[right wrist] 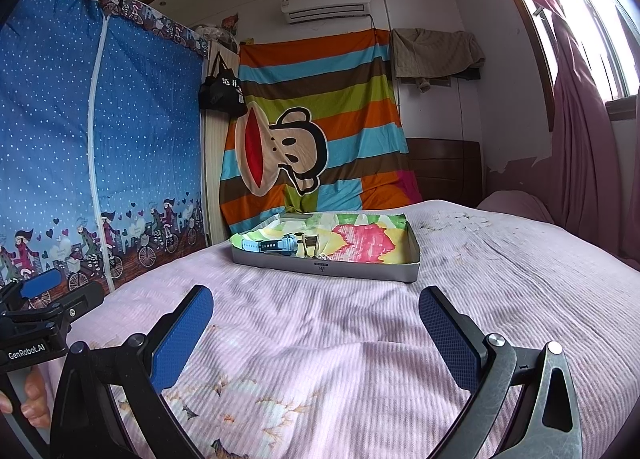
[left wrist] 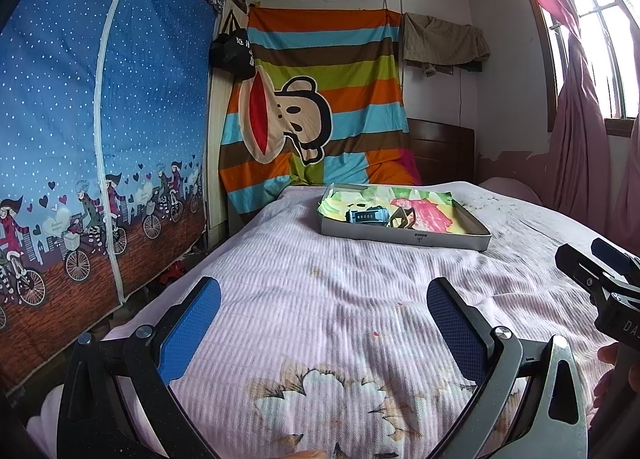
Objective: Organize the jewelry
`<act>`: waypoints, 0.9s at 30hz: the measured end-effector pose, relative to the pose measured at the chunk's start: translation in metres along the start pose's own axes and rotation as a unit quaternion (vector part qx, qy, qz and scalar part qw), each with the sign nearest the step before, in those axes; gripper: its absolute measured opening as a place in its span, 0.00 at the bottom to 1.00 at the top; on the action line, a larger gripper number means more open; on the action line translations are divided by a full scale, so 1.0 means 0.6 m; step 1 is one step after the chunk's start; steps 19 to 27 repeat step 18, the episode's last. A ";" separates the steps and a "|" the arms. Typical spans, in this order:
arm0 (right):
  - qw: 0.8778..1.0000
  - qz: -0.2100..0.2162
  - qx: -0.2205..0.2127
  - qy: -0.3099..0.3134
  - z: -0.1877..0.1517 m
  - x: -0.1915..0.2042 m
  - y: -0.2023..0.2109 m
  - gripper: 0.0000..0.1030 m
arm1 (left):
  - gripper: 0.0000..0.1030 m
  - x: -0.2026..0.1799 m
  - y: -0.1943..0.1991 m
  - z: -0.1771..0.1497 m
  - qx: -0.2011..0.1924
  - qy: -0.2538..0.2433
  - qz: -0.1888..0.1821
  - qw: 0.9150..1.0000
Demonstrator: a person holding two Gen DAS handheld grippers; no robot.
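A shallow grey box lined with a bright patterned cloth lies on the bed ahead of both grippers. Inside it rest a light blue watch and a small brass-coloured piece beside it. My left gripper hovers open over the pink bedspread, well short of the box, holding nothing. My right gripper is open too, equally empty and short of the box. Each gripper shows at the edge of the other's view: the right gripper and the left gripper.
A pink ribbed bedspread covers the bed. A blue fabric wardrobe stands to the left, a striped monkey sheet hangs behind, and a pink curtain and window are on the right. A person's fingers hold the left handle.
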State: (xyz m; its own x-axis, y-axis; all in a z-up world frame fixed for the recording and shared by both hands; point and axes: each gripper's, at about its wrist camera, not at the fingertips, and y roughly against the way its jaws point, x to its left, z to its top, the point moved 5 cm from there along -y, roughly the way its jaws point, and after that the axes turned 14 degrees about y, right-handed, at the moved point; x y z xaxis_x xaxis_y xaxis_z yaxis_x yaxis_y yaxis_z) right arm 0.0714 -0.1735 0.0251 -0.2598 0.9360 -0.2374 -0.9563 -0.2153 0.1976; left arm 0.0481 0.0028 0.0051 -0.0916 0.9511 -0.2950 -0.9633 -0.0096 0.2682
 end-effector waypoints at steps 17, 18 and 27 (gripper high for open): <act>1.000 0.001 0.001 0.000 0.001 0.000 0.000 1.00 | 0.98 0.003 -0.001 -0.002 0.000 0.001 0.004 1.000; 1.000 0.001 0.001 0.000 0.001 0.001 -0.001 1.00 | 0.98 0.003 -0.001 -0.003 0.001 0.002 0.004 1.000; 1.000 0.001 0.001 0.000 0.001 0.001 -0.001 1.00 | 0.98 0.003 -0.001 -0.003 0.001 0.002 0.004 1.000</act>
